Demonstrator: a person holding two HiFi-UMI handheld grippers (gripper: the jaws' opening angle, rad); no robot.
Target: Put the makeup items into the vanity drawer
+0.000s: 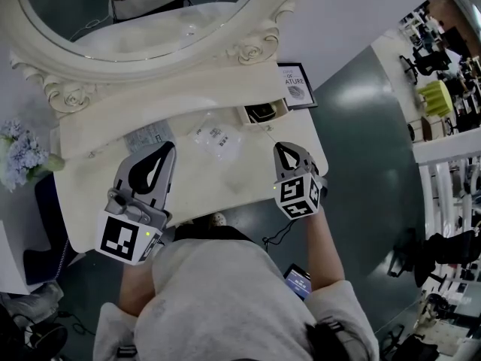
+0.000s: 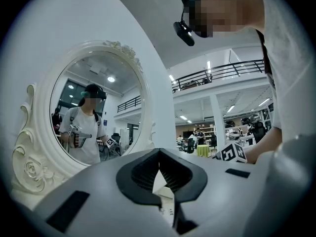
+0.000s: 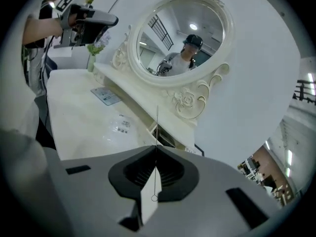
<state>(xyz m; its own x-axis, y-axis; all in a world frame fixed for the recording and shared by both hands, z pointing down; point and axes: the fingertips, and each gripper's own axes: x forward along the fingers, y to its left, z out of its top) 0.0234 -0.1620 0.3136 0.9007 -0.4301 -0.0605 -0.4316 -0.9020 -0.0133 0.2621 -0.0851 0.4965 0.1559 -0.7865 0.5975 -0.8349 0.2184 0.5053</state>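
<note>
Right claw (image 1: 280,147) is clenched on a thin wire wand (image 3: 157,127). The wand runs straight out past the tips, and its looped end sits back between the pads. The right gripper view shows it clearly; in the head view it's too thin to make out.

Left claw (image 1: 167,149) is shut too, tips meeting, with nothing between them.

I'm holding both claws over the front part of the table (image 1: 225,190), left one near the left side, right one near the right edge.

The small drawer (image 1: 263,112) under the mirror (image 1: 143,13) base is pulled open. It sits just beyond the right claw, and the wand tip points roughly at it. There's something dark inside; can't tell what.

Two flat packets lie on the table between the claws and the mirror base:
- clear packet (image 1: 216,136), mid-table, left of the drawer
- grey packet (image 1: 148,138), further left, just ahead of the left claw

Neither packet touches a claw.

A black picture frame (image 1: 297,85) stands off the back right corner. Pale flowers (image 1: 19,153) are past the left end.
</note>
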